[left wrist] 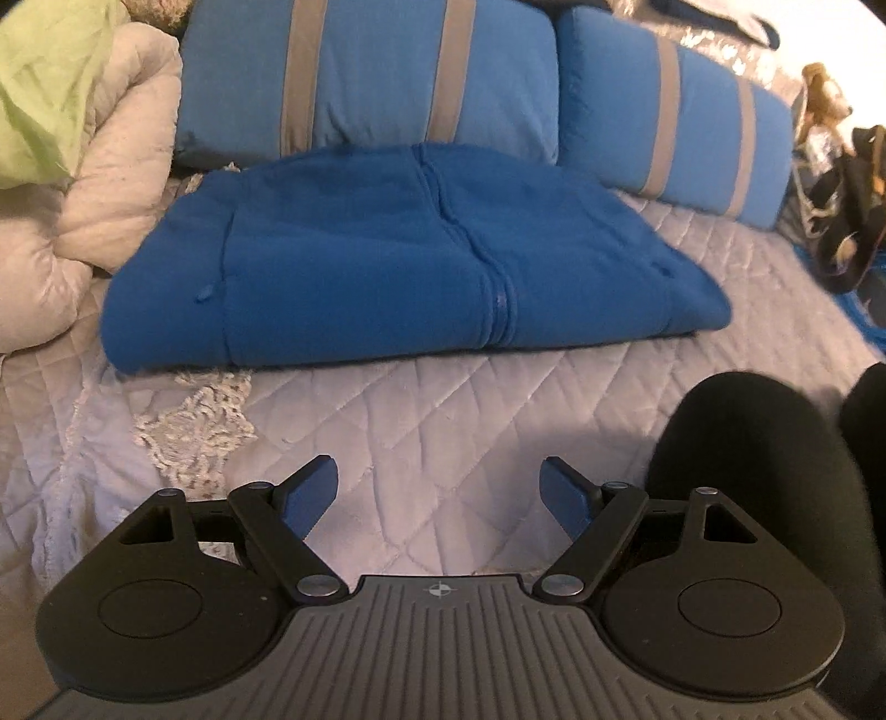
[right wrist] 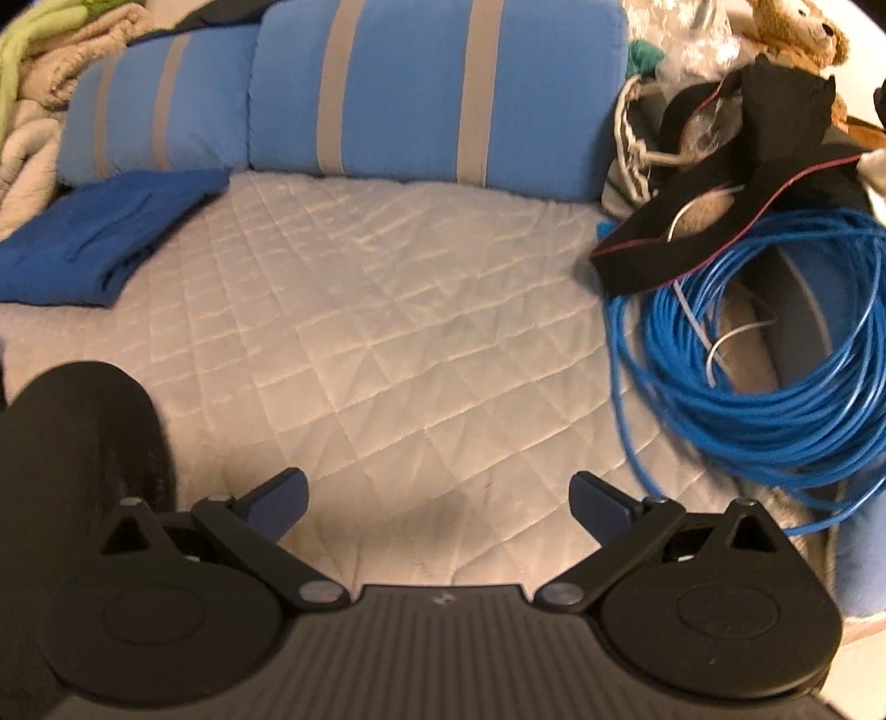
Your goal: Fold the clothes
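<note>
- Hard to read: a black rounded shape [left wrist: 742, 459] at the lower right of the left wrist view, soft and blurred; can't tell if it is a knee, a sleeve or cloth. A similar black shape [right wrist: 83, 443] sits at the lower left of the right wrist view.
- Blue garment [left wrist: 398, 255] is folded flat, seam or zip line down its middle; its near edge is doubled over. In the right wrist view only its right part shows, [right wrist: 99, 238], cut off by the left frame edge.
- Cream quilt bundle [left wrist: 105, 183] and green cloth [left wrist: 44, 83] at far left are cropped by the fisheye rim.
- Right side clutter: black bag or cloth [right wrist: 736, 183] with red piping, partly over a coil of blue cable [right wrist: 775, 360]; a brown plush toy [right wrist: 797, 33] behind, cut off at the top. Shapes under the black item not clear.
- Left gripper [left wrist: 440, 493]: angled down over the quilted bedspread [left wrist: 443, 399], jaws wide apart, nothing between them, blue pads not touching the garment, which lies well ahead.
- Right gripper [right wrist: 437, 504]: also angled down over bare bedspread, jaws wide, nothing between them; garment is far off to its upper left.
- Two blue striped pillows [left wrist: 376, 77] and [left wrist: 675, 122] stand behind the garment, which touches the left one's base.
- No containers visible.
</note>
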### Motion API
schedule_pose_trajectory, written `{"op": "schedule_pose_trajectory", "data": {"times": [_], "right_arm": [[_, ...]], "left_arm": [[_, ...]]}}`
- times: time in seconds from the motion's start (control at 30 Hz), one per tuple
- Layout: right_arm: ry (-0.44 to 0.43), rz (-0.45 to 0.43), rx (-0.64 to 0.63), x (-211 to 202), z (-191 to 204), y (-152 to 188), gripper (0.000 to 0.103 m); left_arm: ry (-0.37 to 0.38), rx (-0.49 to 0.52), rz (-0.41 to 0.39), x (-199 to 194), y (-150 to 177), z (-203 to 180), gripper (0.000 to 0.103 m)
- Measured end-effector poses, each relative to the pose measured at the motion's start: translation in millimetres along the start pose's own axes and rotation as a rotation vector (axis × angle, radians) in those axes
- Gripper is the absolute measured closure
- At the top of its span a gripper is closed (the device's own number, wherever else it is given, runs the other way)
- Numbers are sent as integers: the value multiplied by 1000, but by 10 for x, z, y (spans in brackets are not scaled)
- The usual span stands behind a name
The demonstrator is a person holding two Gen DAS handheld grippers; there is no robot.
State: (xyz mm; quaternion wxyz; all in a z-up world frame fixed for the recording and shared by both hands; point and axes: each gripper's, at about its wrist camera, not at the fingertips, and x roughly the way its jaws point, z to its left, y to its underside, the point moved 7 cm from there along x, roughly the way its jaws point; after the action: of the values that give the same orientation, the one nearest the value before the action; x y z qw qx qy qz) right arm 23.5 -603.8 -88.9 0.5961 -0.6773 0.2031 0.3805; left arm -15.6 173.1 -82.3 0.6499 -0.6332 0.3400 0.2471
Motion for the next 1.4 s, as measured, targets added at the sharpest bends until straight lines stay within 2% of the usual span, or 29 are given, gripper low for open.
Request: {"op": "schedule_pose_trajectory", "data": {"times": [0.27, 0.3, 0.33, 0.4, 0.57, 1.07, 1.4], "right_arm": [[31, 102, -3, 494, 224, 194, 0], [32, 109, -5, 531, 241, 210, 0], [34, 117, -5, 571, 255, 224, 0], [40, 132, -2, 639, 271, 243, 0], [49, 162, -5, 807, 317, 296, 0], [84, 55, 68, 1066, 313, 44, 0], [146, 3, 103, 1217, 324, -121, 0]], "left_arm": [[-65, 12, 63, 564, 180, -114, 23], [-67, 9, 73, 618, 206, -117, 21], [-72, 7, 65, 646, 219, -118, 10], [-88, 7, 47, 694, 230, -126, 0], [-94, -10, 51, 710, 235, -89, 0], [-91, -24, 34, 760, 86, -44, 0], [-133, -58, -34, 955, -152, -29, 0]]}}
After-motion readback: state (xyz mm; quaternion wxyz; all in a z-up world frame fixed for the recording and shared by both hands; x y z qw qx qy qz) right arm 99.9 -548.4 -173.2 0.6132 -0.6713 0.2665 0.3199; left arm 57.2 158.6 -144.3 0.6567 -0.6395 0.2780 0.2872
